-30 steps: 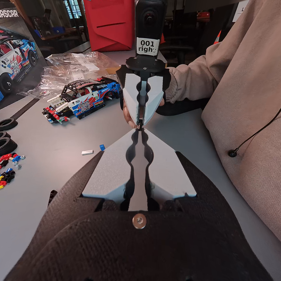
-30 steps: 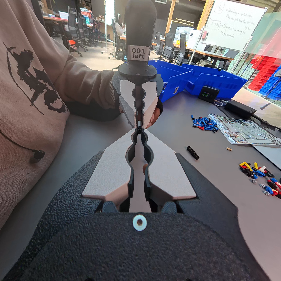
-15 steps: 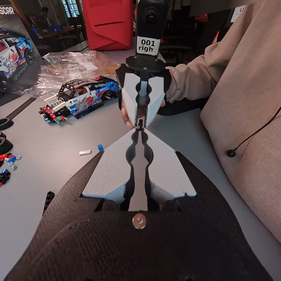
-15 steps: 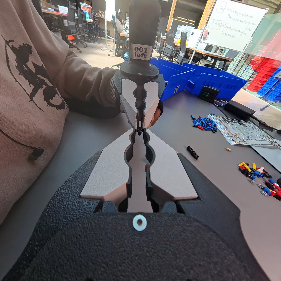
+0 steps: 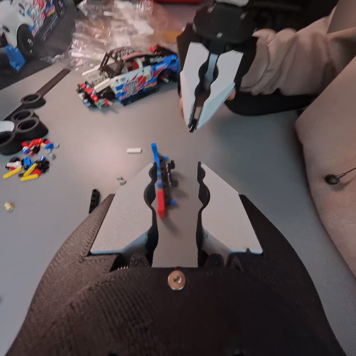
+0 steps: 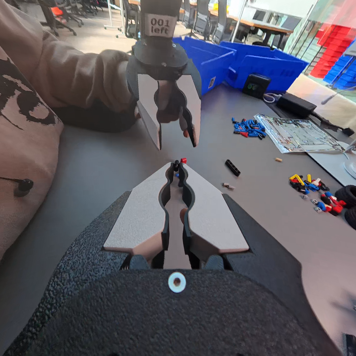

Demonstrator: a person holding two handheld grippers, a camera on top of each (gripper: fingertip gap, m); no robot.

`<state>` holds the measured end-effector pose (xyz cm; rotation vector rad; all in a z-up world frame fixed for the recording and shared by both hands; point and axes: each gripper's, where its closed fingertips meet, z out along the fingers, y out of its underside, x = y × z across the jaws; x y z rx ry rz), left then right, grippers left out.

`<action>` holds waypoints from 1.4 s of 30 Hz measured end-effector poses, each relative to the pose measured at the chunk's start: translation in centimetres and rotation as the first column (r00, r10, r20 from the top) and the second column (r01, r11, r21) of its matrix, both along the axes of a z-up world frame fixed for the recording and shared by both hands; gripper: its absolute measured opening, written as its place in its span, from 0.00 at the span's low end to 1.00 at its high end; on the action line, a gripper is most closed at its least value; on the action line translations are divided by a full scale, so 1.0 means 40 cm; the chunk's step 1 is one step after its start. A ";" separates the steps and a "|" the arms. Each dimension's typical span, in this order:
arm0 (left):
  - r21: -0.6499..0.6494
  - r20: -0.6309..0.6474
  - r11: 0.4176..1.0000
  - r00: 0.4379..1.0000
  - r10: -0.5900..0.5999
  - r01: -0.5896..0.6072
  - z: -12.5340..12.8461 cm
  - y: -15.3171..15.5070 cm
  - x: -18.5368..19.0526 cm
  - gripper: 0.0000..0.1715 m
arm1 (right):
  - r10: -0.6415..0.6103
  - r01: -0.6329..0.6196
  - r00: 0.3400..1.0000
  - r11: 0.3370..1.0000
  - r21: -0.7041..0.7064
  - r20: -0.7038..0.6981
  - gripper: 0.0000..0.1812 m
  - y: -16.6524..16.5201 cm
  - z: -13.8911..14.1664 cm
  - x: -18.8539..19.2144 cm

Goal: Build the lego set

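Small black plastic pin pinched in right claw tips; left claw spread wide above black, blue and red brick subassembly lying mid-surface. Best: steady subassembly with left claw first, then line pin squarely with hole, pressing gently.

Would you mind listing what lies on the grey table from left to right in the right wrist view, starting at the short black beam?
Short black holed beam → heap of small blue pins → printed instruction sheet → black rubber tyre.
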<state>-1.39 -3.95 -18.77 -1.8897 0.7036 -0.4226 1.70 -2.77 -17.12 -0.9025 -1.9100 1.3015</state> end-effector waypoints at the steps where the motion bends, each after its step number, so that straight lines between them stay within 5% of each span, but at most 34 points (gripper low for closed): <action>1: -0.047 -0.054 0.998 0.998 0.045 -0.048 -0.034 0.002 -0.031 0.23 | -0.012 0.011 0.998 1.000 0.022 0.054 0.01 0.016 -0.018 0.000; 6: -0.171 -0.217 0.977 0.972 0.090 -0.129 -0.176 -0.008 -0.070 0.20 | -0.041 -0.018 0.956 0.980 0.196 0.292 0.02 0.046 -0.095 -0.017; 11: -0.147 -0.232 0.974 0.964 0.133 -0.170 -0.173 0.012 -0.074 0.04 | -0.023 -0.155 0.878 0.932 0.329 0.478 0.02 0.014 -0.132 -0.051; 20: -0.165 -0.242 0.960 0.953 0.184 -0.228 -0.174 0.017 -0.067 0.04 | -0.085 -0.296 0.724 0.859 0.418 0.685 0.01 0.009 -0.170 -0.070; 37: -0.205 -0.212 0.942 0.951 0.223 -0.266 -0.175 0.007 -0.072 0.04 | -0.206 -0.235 0.628 0.869 0.435 0.751 0.01 0.009 -0.191 -0.071; 42: -0.163 -0.192 0.958 0.960 0.203 -0.235 -0.147 0.000 -0.081 0.12 | -0.152 -0.206 0.674 0.901 0.382 0.723 0.02 0.006 -0.161 -0.075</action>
